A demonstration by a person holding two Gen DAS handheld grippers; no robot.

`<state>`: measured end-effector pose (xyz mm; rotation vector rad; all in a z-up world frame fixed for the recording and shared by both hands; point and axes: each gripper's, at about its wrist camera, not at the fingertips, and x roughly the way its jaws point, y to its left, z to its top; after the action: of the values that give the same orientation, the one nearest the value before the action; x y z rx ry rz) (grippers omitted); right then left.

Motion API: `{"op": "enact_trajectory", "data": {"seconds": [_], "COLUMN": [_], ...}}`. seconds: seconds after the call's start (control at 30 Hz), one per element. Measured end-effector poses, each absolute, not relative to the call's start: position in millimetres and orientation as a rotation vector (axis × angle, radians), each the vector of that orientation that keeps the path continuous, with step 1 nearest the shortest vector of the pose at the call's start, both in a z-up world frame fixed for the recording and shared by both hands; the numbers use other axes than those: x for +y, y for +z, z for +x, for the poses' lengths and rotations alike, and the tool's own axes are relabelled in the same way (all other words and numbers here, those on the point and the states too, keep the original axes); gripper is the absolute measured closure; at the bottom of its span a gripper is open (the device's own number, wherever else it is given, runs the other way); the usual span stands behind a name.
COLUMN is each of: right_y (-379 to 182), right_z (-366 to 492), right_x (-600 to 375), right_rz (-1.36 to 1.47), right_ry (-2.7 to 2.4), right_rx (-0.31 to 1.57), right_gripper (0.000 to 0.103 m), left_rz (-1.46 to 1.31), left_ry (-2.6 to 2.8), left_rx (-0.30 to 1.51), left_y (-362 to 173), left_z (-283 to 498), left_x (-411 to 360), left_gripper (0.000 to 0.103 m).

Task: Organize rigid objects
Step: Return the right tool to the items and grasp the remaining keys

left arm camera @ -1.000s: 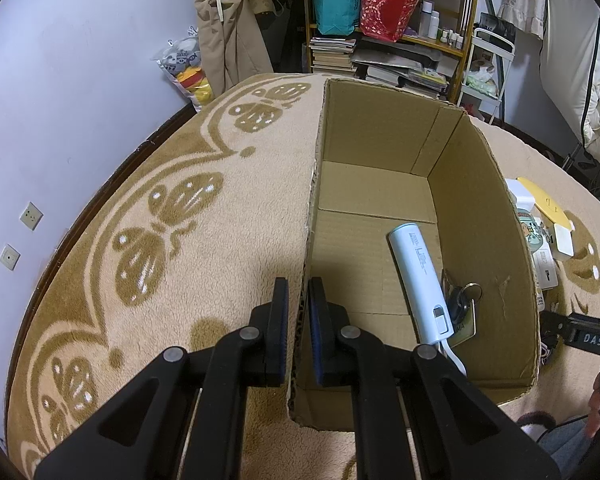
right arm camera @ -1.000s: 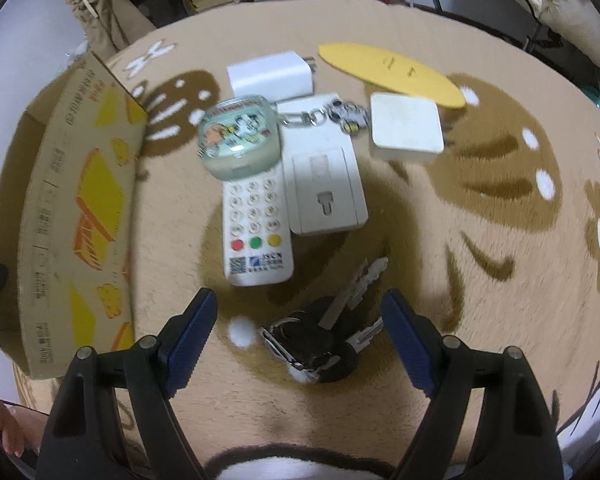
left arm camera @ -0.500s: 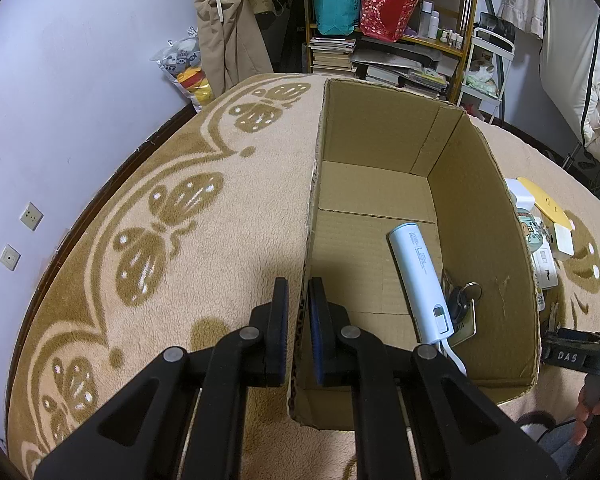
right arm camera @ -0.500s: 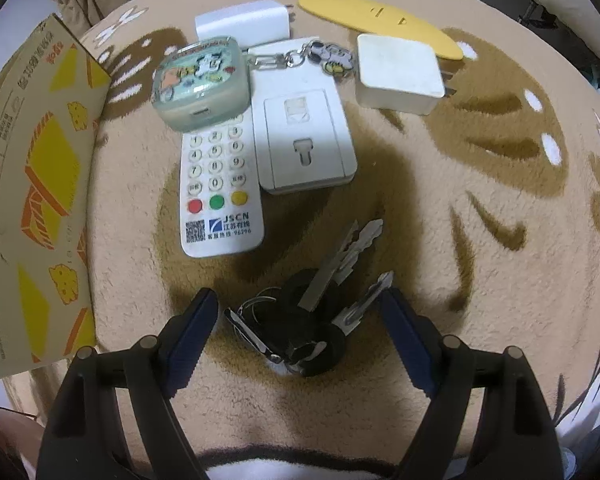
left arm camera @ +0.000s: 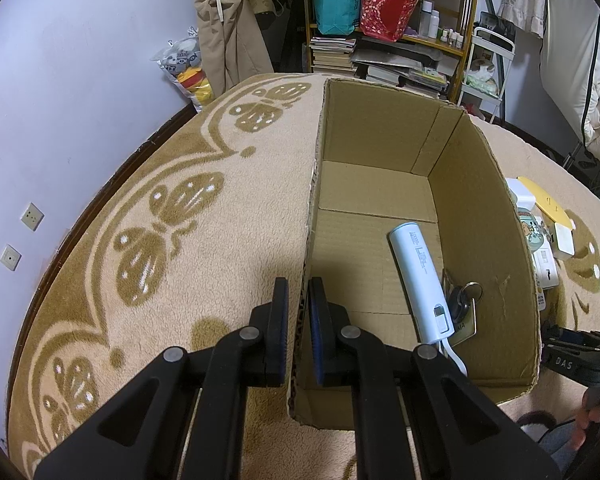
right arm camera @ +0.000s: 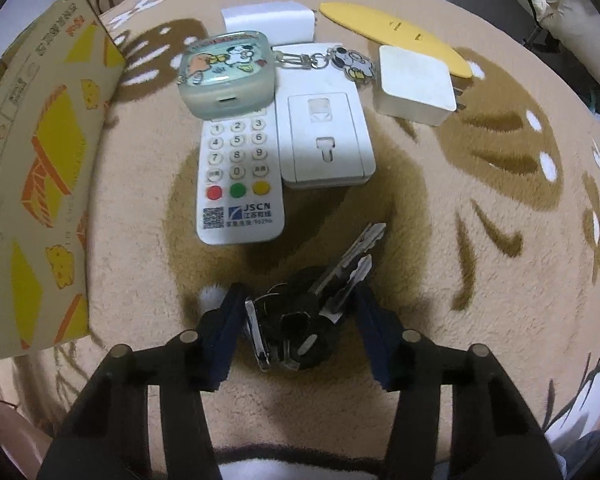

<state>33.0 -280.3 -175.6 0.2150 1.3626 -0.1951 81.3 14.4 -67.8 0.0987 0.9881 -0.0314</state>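
My left gripper [left arm camera: 299,284] is shut on the left wall of an open cardboard box [left arm camera: 380,140]. Inside the box lie a pale blue power bank [left arm camera: 420,276] and a tagged key [left arm camera: 462,300]. In the right wrist view a bunch of keys [right arm camera: 300,320] with a nail clipper lies on the carpet. My right gripper [right arm camera: 299,294] points down over it, and its closing jaws have their blue pads against both sides of the bunch.
Beyond the keys lie a white remote [right arm camera: 240,184], a white socket panel [right arm camera: 324,140], a cartoon-printed case [right arm camera: 226,72] with a keychain, two white chargers [right arm camera: 416,84] and a yellow oval card [right arm camera: 396,36]. The box's printed outer side [right arm camera: 40,160] stands to the left.
My right gripper came down over the key bunch and its jaws narrowed from wide open to both sides of it. The left gripper and the box kept still.
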Motion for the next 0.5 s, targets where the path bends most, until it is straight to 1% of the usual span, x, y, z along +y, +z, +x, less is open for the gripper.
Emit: {"op": "enact_trajectory", "data": {"seconds": [0.07, 0.13, 0.17, 0.33, 0.47, 0.5], "right_y": [-171.4, -163.9, -160.3, -151.8, -128.3, -123.9], "right_z": [32.5, 37.3, 38.8, 41.7, 33.1, 32.6], "right_x": [-281.2, -282.8, -282.5, -283.9, -292.6, -294.6], "right_rz": [0.235, 0.242, 0.241, 0.232, 0.258, 0.245], "right_ry": [-0.188, -0.18, -0.183, -0.199, -0.216, -0.231], "right_rx": [1.346, 1.32, 1.313, 1.288, 1.202, 1.178], "right_gripper": [0.054, 0.076, 0.084, 0.088, 0.09, 0.095], "left_rz": [0.1, 0.1, 0.1, 0.102, 0.1, 0.101], "left_ry": [-0.031, -0.031, -0.03, -0.031, -0.031, -0.031], "left_rx": [0.988, 0.988, 0.988, 0.988, 0.989, 0.988], "left_y": [-67.8, -67.7, -67.8, -67.5, -67.6, -67.8], "left_z": [81.4, 81.7, 81.3, 81.6, 81.5, 81.3], "left_x": [14.3, 14.5, 14.4, 14.8, 14.2, 14.3], "left_gripper": [0.093, 0.093, 0.093, 0.093, 0.093, 0.093]}}
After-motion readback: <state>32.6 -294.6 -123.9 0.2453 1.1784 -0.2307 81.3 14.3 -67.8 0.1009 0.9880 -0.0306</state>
